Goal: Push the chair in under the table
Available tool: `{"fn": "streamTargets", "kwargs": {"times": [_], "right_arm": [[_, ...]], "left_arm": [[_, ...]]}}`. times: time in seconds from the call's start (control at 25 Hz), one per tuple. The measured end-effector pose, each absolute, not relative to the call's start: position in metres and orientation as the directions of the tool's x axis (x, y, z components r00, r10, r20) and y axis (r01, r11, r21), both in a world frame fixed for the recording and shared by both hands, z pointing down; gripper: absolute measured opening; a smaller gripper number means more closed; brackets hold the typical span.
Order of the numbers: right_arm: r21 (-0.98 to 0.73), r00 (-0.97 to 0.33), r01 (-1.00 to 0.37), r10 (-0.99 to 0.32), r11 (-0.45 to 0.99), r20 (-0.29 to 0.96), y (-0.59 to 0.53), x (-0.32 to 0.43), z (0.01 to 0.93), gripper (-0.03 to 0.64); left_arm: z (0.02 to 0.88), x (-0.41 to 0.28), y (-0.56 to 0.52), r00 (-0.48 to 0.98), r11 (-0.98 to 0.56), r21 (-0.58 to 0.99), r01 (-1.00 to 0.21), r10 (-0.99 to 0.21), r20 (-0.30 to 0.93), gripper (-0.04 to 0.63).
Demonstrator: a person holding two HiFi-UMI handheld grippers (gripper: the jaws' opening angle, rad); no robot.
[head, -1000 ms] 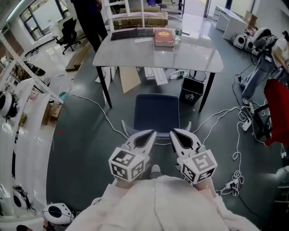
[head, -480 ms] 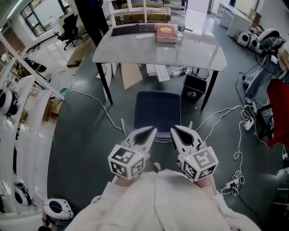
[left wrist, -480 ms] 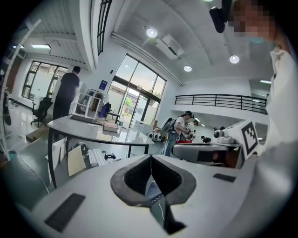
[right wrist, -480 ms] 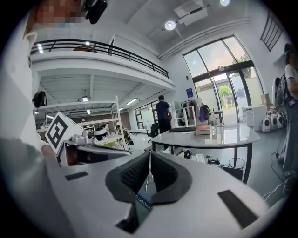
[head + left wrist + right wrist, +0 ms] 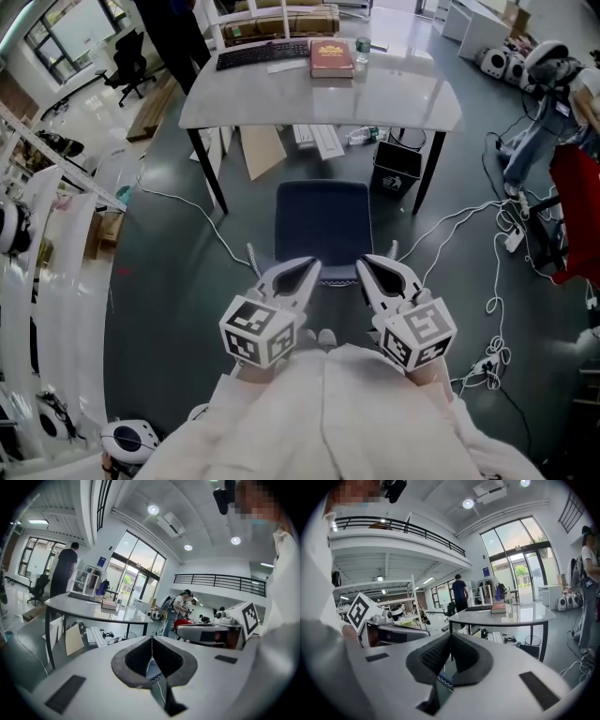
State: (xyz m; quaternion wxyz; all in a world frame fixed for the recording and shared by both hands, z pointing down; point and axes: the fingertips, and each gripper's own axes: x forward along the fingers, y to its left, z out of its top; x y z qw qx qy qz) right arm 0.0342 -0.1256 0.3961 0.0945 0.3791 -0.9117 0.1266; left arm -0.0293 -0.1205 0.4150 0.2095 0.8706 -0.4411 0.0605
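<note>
Head view: the chair (image 5: 323, 225) stands wholly clear of the table (image 5: 412, 98) at 12 o'clock, so the push remains to be done. The left gripper (image 5: 307, 266) and right gripper (image 5: 367, 262) sit at its rear edge. Black bin (image 5: 392, 169) under the table: contents not discernible.

Left gripper view: jaws pressed together, clamping nothing.

Right gripper view: likewise.

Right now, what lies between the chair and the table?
Only bare grey floor, seen in the head view: the chair faces the table, while a black bin stands aside by one leg.
</note>
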Motion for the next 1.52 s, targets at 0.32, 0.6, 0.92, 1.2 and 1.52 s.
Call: {"fn": "streamTargets", "kwargs": {"times": [0.32,0.6,0.92,1.2,1.52], "right_arm": [[-0.165,-0.683,-0.726,-0.673,0.667,0.285,-0.124,0.024,0.396,0.032],[-0.148,-0.668,-0.738,-0.683,0.658,0.296,-0.126,0.021,0.395,0.032],[-0.105,-0.656,-0.737,-0.67,0.668,0.347,-0.12,0.02,0.408,0.032],[-0.093,-0.653,-0.724,-0.637,0.683,0.409,-0.11,0.017,0.428,0.034],[-0.017,-0.622,-0.705,-0.607,0.709,0.495,-0.108,0.013,0.45,0.035]], "left_arm": [[0.414,-0.033,-0.119,0.626,-0.56,0.28,-0.78,-0.71,0.324,0.015],[0.413,-0.036,-0.12,0.64,-0.592,0.246,-0.767,-0.683,0.351,0.015],[0.424,-0.04,-0.118,0.636,-0.609,0.209,-0.765,-0.665,0.392,0.015],[0.445,-0.04,-0.112,0.638,-0.666,0.127,-0.735,-0.617,0.46,0.017],[0.473,-0.046,-0.108,0.615,-0.732,0.009,-0.681,-0.565,0.551,0.018]]}}
